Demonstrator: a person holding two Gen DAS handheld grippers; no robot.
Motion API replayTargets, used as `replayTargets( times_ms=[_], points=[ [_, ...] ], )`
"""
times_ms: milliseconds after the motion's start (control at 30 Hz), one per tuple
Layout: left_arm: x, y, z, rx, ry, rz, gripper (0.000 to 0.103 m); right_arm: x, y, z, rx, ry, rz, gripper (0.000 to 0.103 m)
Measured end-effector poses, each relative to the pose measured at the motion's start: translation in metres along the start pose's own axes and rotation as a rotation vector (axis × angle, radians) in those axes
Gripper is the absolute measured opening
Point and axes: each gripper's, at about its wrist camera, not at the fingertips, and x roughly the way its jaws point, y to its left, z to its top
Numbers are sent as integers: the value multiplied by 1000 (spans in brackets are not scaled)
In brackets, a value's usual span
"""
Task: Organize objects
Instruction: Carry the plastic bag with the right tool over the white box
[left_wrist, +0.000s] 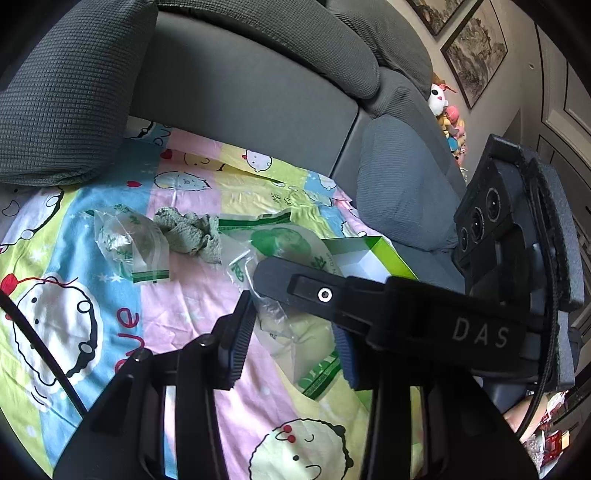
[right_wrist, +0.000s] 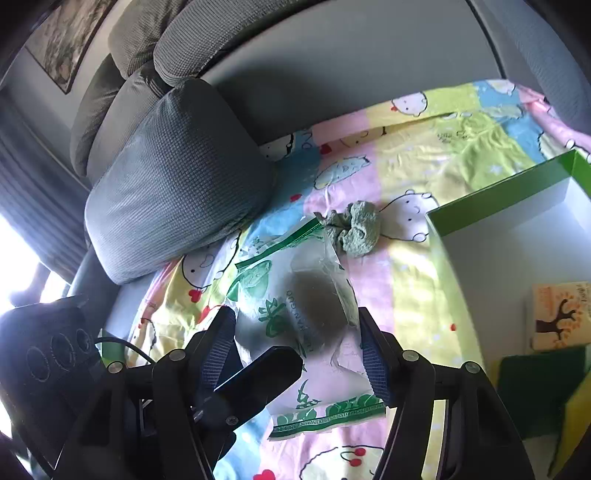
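Sofa seat covered by a pastel cartoon-print sheet (left_wrist: 177, 310), seen from two hand-held claws above it; grey sofa cushions (right_wrist: 177, 177) rise behind. A clear plastic bag with green printing (right_wrist: 314, 332) is held up between both claws. In the right wrist view the right claw (right_wrist: 299, 347) has its two fingers set apart on either side of the bag, their blue pads (right_wrist: 373, 365) against its edges, so it appears clamped on the bag across its width; a dark rounded shape shows inside the bag. In the left wrist view the left claw (left_wrist: 291, 343) has its fingers on the crumpled lower end of the same bag, though whether the pads press it I cannot tell; the right claw's black finger crosses just above it. On the sheet lie a second, smaller printed plastic bag (left_wrist: 129, 243) and, just beside it, a crumpled green knitted cloth (left_wrist: 188, 230). An open green box with a white inside (right_wrist: 517, 206) sits on the sheet at the right.
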Motion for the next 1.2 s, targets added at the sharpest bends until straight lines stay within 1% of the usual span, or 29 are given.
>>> replayTargets(
  times_ms=[200,433,633,800,933,1200],
  points=[
    [-1,-16,2,25,-12,-7,38,-17,0,1,-17,-29,-11,67],
    [7,-39,6,57,-8,-24,38,-38,-10,3,-22,-62,-27,67],
    [16,-57,9,80,6,-29,38,-53,-25,9,8,-86,-32,67],
    [24,-72,10,93,25,-37,38,-66,-37,12,21,-93,-44,67],
    [29,-85,7,110,31,-25,38,-75,-49,13,42,-94,-38,67],
    [38,-106,-1,114,48,-31,38,-92,-67,10,47,-97,-37,67]
  ],
)
